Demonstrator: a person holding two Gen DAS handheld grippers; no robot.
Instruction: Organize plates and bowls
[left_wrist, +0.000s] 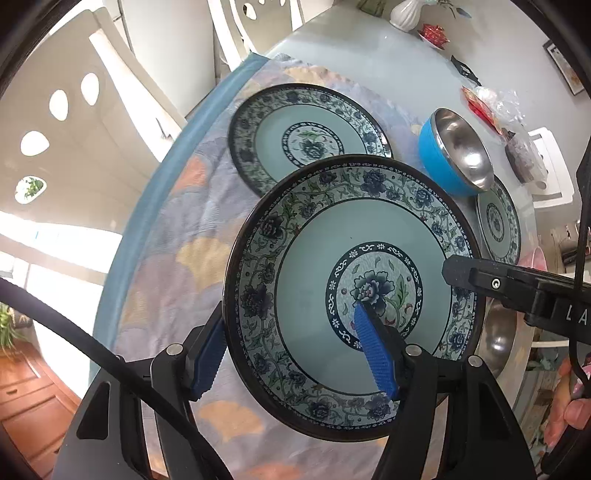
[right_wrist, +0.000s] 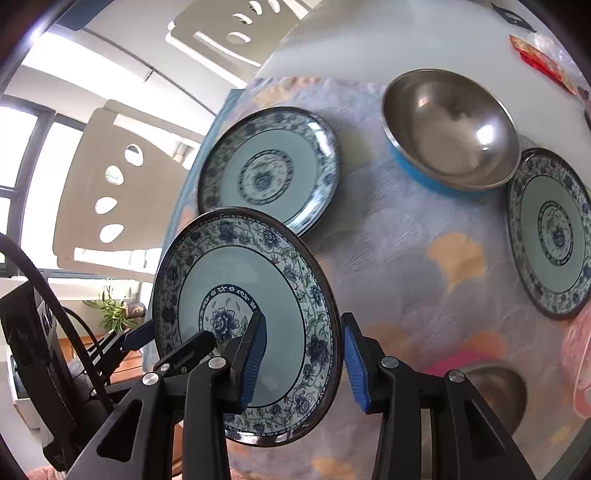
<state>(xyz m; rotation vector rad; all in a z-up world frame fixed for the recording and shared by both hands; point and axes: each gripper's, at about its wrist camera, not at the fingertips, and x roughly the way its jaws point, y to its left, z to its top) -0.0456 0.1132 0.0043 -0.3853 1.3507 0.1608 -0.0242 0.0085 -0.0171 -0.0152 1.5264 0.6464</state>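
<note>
Both tongs clamp one patterned plate between them: the left tongs (left_wrist: 299, 350), about half open, pinch its rim at the lower left of the left-wrist view, one pad under the edge and one across the painted centre; the right tongs (right_wrist: 304, 363), narrower, grip the opposite rim at the bottom middle of the right-wrist view. The held plate (left_wrist: 351, 295) hangs clear above the desk (left_wrist: 177, 229), tilted, its face turned up towards the cameras.

Largest first on the cloth below: a second plate (left_wrist: 306, 133) lies flat at upper centre, a third plate (right_wrist: 550, 232) at the right edge, then the blue steel bowl (left_wrist: 454, 155) between them, mouth up.

The held plate looks glazed ceramic: stiff, fairly heavy, slick and breakable. Being round, it has no long axis. Opposite rim grips suit it best.
</note>
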